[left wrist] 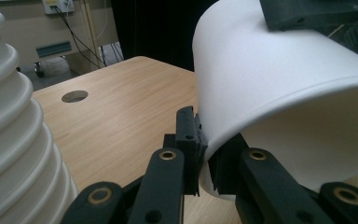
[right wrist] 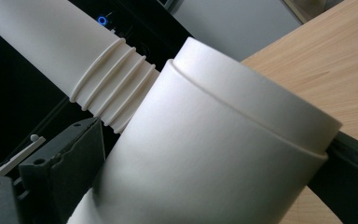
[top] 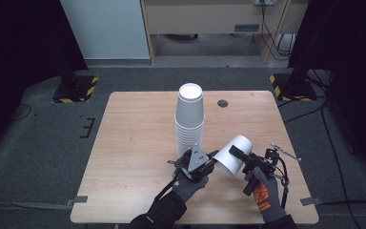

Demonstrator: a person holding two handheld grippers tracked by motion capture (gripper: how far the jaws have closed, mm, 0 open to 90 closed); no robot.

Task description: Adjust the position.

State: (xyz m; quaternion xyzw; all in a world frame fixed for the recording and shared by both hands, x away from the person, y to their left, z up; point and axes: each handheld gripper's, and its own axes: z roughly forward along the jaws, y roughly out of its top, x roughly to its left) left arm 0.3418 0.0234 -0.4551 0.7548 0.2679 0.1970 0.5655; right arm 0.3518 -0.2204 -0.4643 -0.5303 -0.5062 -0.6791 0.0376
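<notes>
High view: your left gripper (top: 208,160) pinches the rim of the loose cup (top: 233,155), tilted above the tabletop (top: 138,143) just right of the cup stack (top: 189,119); your right gripper (top: 238,155) straddles its body. Left gripper view: jaws nearly shut on the rim wall (left wrist: 205,154); thin paper could crease or slip. Right gripper view: jaws wide around the cup (right wrist: 205,149), whether they press I cannot tell. The stack (right wrist: 74,60) sits close; a swing could topple it.
</notes>
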